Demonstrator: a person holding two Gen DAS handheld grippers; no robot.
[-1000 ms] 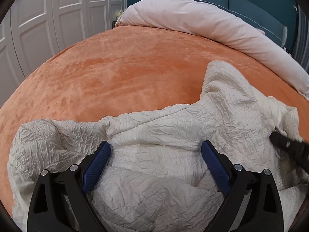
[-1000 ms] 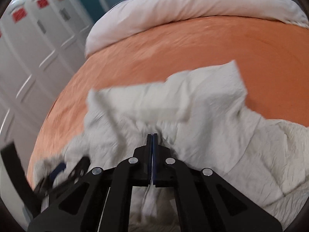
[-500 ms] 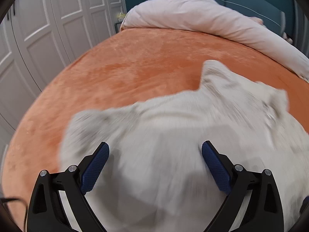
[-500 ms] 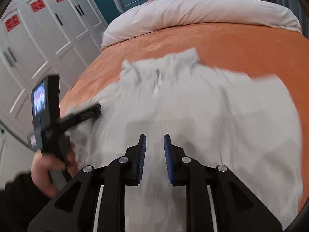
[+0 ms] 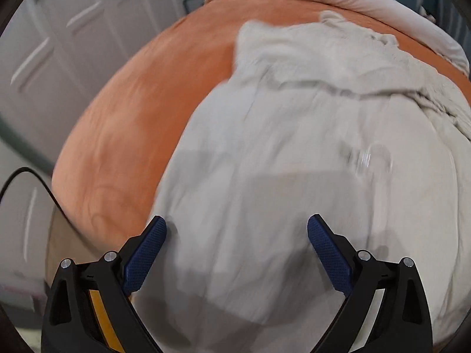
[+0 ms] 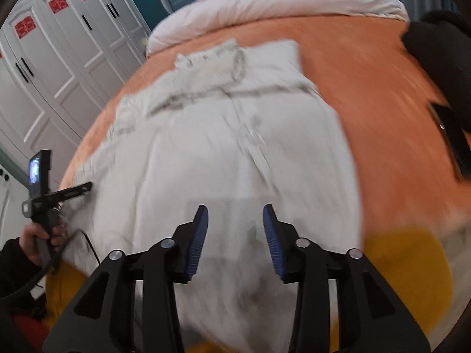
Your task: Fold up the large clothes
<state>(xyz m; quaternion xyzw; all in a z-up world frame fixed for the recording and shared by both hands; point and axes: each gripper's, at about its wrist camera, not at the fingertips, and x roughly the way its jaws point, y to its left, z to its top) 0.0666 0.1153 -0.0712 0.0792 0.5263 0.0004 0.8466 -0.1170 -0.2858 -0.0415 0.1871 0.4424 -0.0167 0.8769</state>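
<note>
Now the right hand-held gripper (image 6: 235, 235) has just been opening, nothing between its pads; the left hand-held gripper (image 5: 237, 250) gapes wide (empty too). White garment (image 6: 229, 153) sprawls along the orange bed's (image 6: 368, 82) near edge.

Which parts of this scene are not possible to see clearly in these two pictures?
- Cream garment: both views are motion-blurred, so its fastening and fabric texture are unreadable.
- Garment hem: hidden behind the right hand-held gripper and cut off by the bottom edge in the right wrist view.
- Dark items on the orange bedspread: cut off at the right edge and blurred.
- Small screen on the left hand-held gripper: too small.
</note>
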